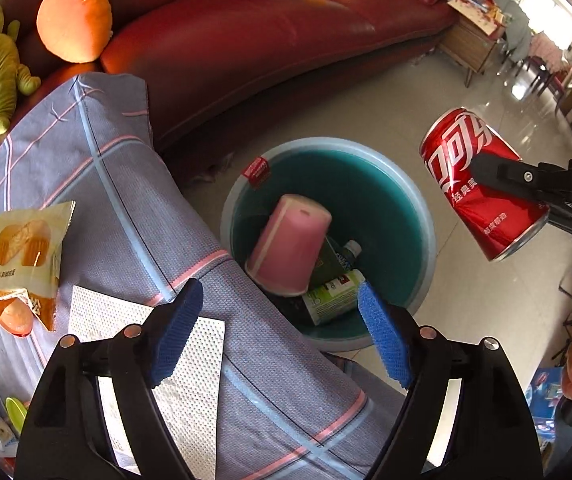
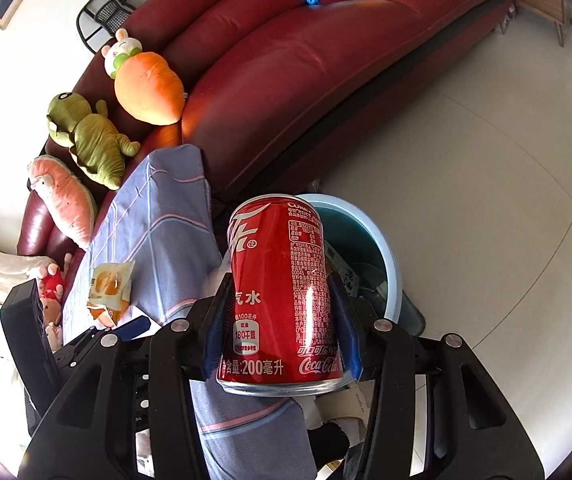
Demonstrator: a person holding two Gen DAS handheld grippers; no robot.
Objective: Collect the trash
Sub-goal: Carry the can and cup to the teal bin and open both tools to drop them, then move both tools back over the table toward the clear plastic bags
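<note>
Red can [image 2: 282, 292] sat clamped in the right gripper [image 2: 282, 320], its long axis tilted, probably beside the bin [image 1: 421, 216], not yet over it; left gripper [image 1: 282, 332] stood open, empty

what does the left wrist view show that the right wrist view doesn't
Only the left wrist view shows inside the bin: a pink cup and a green-labelled bottle, plus the open, empty left gripper and white paper on the checked cloth.

Only the right wrist view shows the watermelon plush and the right gripper from behind, with the can's ingredients print.

Both share the red can, red sofa, carrot plush, green plush and snack wrapper.
</note>
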